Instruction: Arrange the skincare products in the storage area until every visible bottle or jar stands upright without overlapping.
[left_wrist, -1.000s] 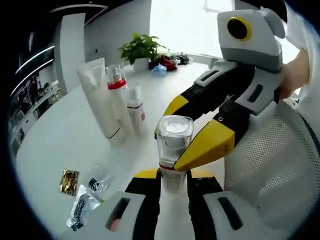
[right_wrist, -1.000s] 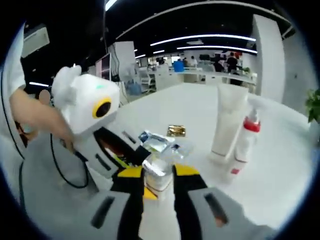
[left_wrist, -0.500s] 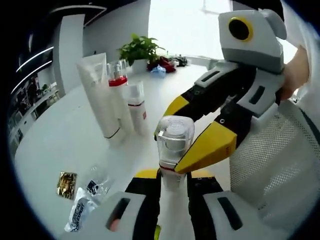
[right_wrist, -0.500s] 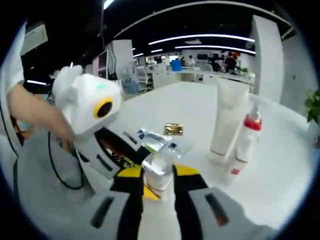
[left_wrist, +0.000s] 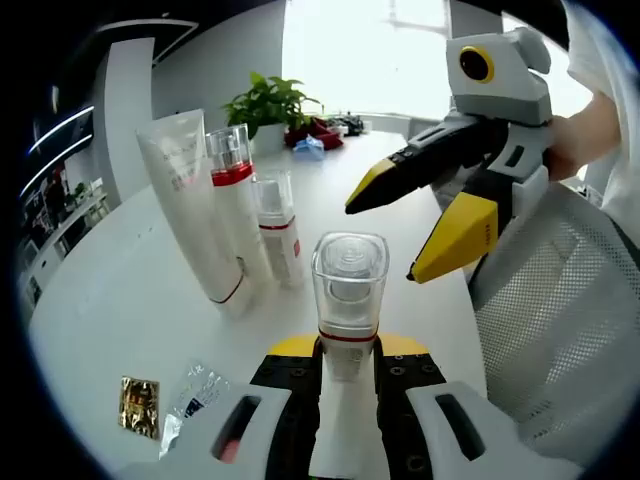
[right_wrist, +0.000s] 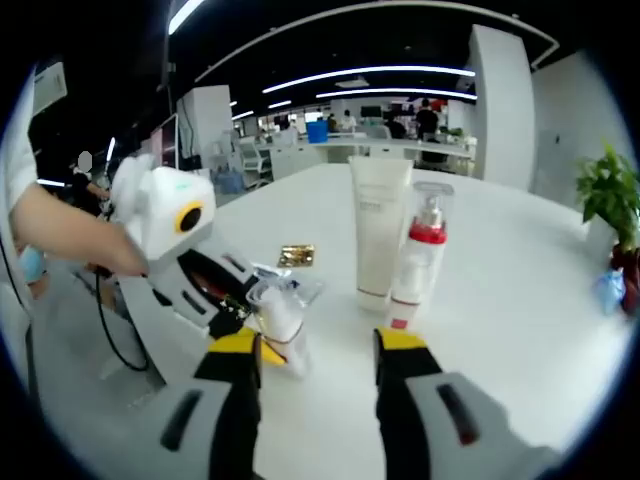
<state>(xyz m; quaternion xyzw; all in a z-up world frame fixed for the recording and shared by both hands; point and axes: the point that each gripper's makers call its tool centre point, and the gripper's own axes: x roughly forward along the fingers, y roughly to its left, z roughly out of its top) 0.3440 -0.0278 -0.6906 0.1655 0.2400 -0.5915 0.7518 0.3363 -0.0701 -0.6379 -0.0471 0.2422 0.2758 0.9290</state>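
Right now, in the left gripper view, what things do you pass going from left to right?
Gold sachet → white tube → red-collared bottle → clear-capped bottle → right gripper.

bottle (left_wrist: 349, 290): clear glossy plastic | tube (left_wrist: 190, 200): matt white | table (left_wrist: 120, 300): smooth white | sachet (left_wrist: 139, 407): shiny gold foil

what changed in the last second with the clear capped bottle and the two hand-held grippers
The right hand-held gripper let go of the clear-capped bottle: its jaws, shut on the cap a second ago, now stand open and drawn back from it. The left hand-held gripper stays shut on the bottle's lower body. The white tube, red-collared pump bottle and small bottle stand upright as before.
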